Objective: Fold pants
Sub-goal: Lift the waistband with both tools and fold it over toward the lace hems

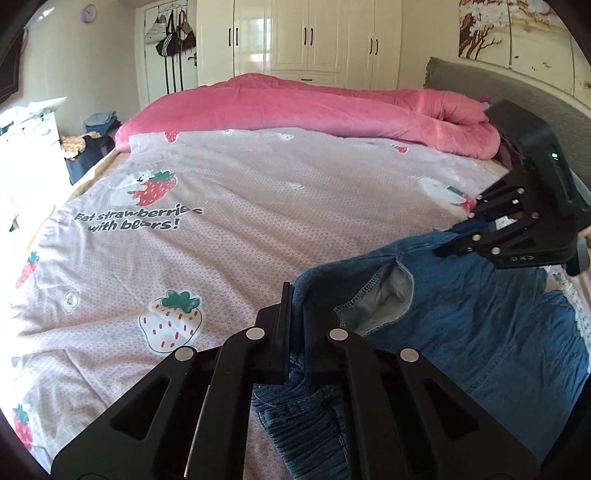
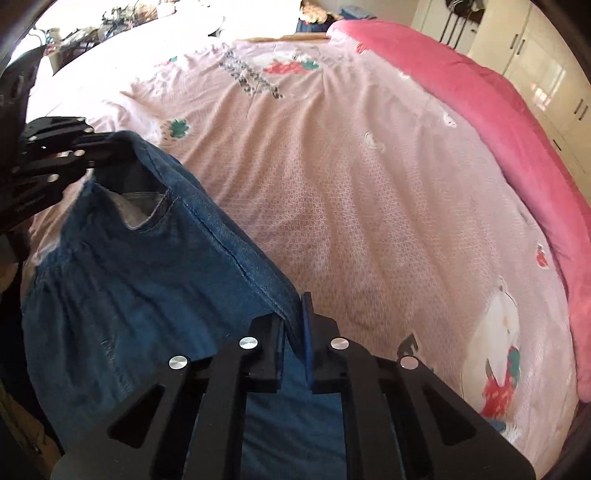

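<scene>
The left gripper (image 1: 295, 295) is closed down on the top edge of the pants (image 1: 480, 339), its two black fingers pinched together with a fold of blue denim squeezed between them. The right gripper (image 2: 293, 306) is closed in the same way on another spot along that edge, with the cloth clamped tight between its fingers. From the left wrist view the right gripper (image 1: 448, 240) shows at the right side of the frame, with the denim edge running from it across to the left one; from the right wrist view the left gripper (image 2: 92, 162) shows at the left side, nipping the far end of the same edge. The pants hang between the two grippers, stretched along the held edge and drooping below it, with a pocket opening (image 1: 384, 295) and its grey lining showing on the side that faces the left camera. They are held over the near side of the bed, above a pale pink quilt (image 1: 258, 229) printed with strawberries, bears and dark lettering. A bright pink blanket (image 1: 314, 107) lies bunched along the far side of the quilt. Behind the bed stands a cream wardrobe (image 1: 310, 37), and bags (image 1: 173, 33) hang on the wall to its left.
</scene>
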The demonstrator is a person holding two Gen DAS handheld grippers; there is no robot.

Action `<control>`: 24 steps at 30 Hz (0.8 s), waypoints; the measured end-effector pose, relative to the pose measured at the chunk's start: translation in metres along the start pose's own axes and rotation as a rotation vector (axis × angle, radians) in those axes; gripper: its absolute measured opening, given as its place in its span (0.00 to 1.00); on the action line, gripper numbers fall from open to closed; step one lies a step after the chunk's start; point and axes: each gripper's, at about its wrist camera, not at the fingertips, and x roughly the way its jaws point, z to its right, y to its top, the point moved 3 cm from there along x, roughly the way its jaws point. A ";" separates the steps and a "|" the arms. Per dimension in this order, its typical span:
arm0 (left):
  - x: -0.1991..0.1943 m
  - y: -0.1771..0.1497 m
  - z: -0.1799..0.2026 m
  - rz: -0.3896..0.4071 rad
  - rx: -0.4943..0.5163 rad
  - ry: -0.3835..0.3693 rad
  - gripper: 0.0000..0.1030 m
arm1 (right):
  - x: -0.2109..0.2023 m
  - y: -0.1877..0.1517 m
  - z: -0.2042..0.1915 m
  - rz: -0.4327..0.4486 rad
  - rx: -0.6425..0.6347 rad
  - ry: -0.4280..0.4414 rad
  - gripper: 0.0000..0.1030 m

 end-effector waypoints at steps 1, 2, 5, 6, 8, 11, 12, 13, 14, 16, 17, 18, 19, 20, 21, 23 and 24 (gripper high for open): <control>-0.004 0.000 0.002 0.011 0.006 -0.012 0.00 | -0.008 -0.002 -0.004 0.008 0.018 -0.012 0.06; -0.007 0.000 0.004 0.019 0.013 -0.015 0.00 | -0.020 -0.006 -0.009 0.023 0.036 -0.041 0.06; -0.020 -0.003 0.016 0.058 0.065 -0.016 0.00 | -0.045 -0.021 -0.022 0.053 0.065 -0.083 0.06; -0.025 -0.005 0.019 0.070 0.079 -0.017 0.00 | -0.051 -0.024 -0.029 0.068 0.061 -0.098 0.06; -0.035 -0.009 0.023 0.083 0.078 -0.026 0.00 | -0.067 -0.039 -0.044 0.103 0.085 -0.101 0.06; -0.058 -0.020 0.030 0.123 0.091 -0.031 0.01 | -0.083 -0.056 -0.064 0.141 0.093 -0.106 0.06; -0.066 -0.024 0.033 0.139 0.096 -0.035 0.01 | -0.090 -0.067 -0.073 0.155 0.096 -0.103 0.06; -0.075 -0.029 0.035 0.155 0.100 -0.034 0.02 | -0.094 -0.074 -0.080 0.165 0.105 -0.091 0.06; -0.082 -0.033 0.037 0.168 0.102 -0.033 0.02 | -0.097 -0.079 -0.086 0.178 0.116 -0.081 0.06; -0.096 -0.045 0.040 0.183 0.093 -0.050 0.02 | -0.100 -0.093 -0.103 0.189 0.138 -0.064 0.06; -0.102 -0.051 0.043 0.183 0.090 -0.056 0.02 | -0.101 -0.101 -0.112 0.196 0.149 -0.057 0.06; -0.108 -0.058 0.046 0.180 0.092 -0.057 0.02 | -0.101 -0.106 -0.117 0.197 0.153 -0.054 0.06; -0.113 -0.065 0.049 0.177 0.095 -0.059 0.02 | -0.101 -0.113 -0.124 0.199 0.158 -0.050 0.06; -0.116 -0.070 0.051 0.171 0.097 -0.062 0.02 | -0.101 -0.118 -0.130 0.200 0.166 -0.046 0.06; -0.122 -0.079 0.053 0.162 0.094 -0.062 0.02 | -0.100 -0.125 -0.137 0.201 0.182 -0.026 0.06; -0.129 -0.090 0.053 0.152 0.084 -0.071 0.02 | -0.098 -0.136 -0.148 0.204 0.209 0.008 0.06; -0.132 -0.098 0.053 0.140 0.073 -0.078 0.02 | -0.097 -0.138 -0.151 0.205 0.216 0.015 0.06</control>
